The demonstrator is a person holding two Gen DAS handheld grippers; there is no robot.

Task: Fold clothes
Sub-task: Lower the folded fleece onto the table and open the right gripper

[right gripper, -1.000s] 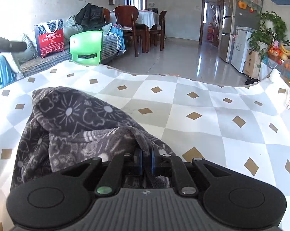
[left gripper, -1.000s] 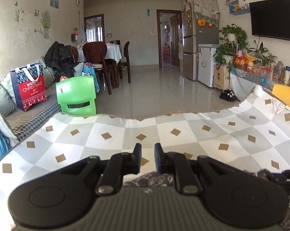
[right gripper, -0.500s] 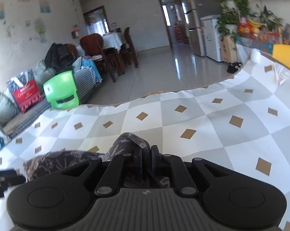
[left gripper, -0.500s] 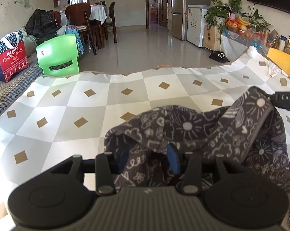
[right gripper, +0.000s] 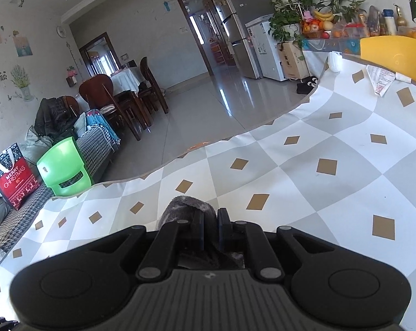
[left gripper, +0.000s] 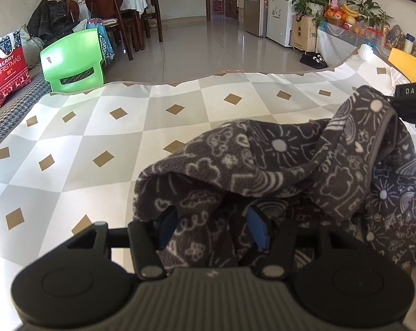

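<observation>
Sunlit living room, with a bench up front under a grey-and-white checked cloth dotted with tan diamonds. On it lies a dark grey fleece garment printed with white doodles, bunched in a loose heap toward four o'clock in the left wrist view.

At six o'clock there, the left hand-held gripper has its blue-padded fingers apart and opening; a fold of the garment hangs between them, and neither pad presses on it. At three o'clock a black piece of the other tool, lettered "DAS", holds one corner of the garment lifted off the bench.

In the right wrist view the right hand-held gripper sits at six o'clock, its fingers nearly together and pinching a tuft of the grey garment, which pokes out just past the tips.

Beyond the bench edge: a green plastic chair at ten o'clock, a red Christmas bag at nine, a dark dining set at eleven, and a fridge and potted plants around one.
</observation>
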